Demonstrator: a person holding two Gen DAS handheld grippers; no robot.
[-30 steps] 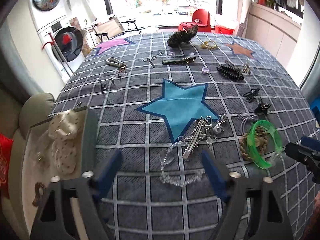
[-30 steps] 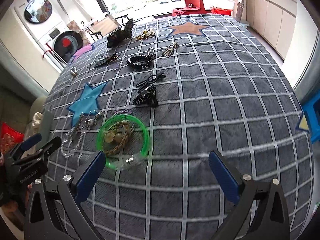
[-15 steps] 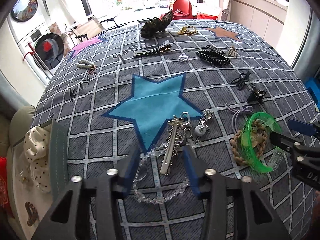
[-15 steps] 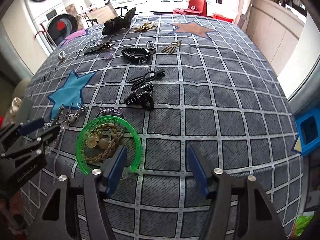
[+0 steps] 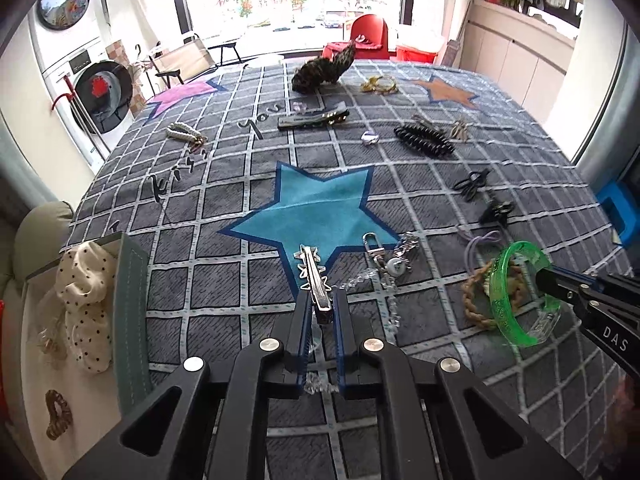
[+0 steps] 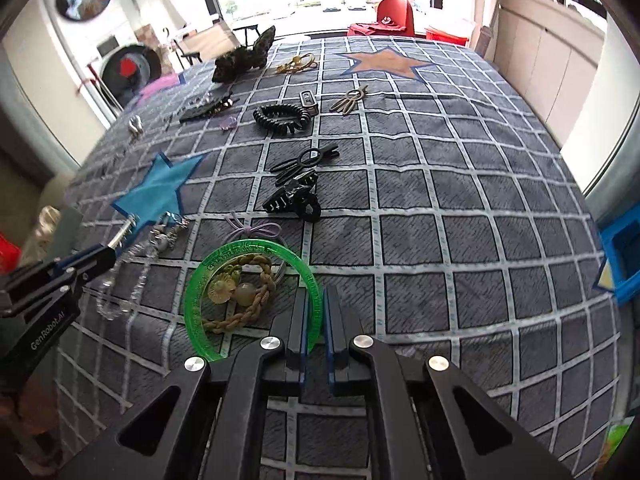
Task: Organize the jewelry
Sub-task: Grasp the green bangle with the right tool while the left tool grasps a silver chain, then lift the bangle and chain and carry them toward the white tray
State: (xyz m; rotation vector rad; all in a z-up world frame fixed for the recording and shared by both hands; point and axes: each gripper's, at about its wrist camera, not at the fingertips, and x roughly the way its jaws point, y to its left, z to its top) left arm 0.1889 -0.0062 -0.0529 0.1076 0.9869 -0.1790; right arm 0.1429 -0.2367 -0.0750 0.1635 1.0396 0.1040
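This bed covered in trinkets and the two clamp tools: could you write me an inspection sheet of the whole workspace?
Surface: grey checked bedspread with star patches.
Job's things: silver hair clip, green bangle, braided cord, crystal chain, black claw clip, black coil tie, box at the bed's left edge.
Clutter: dotted scrunchie in the box.
Grippers: left hand-held gripper shut on the silver hair clip; right hand-held gripper shut on the green bangle.
Cables: nothing seen.
Surroundings: washing machine, red chair, windows.
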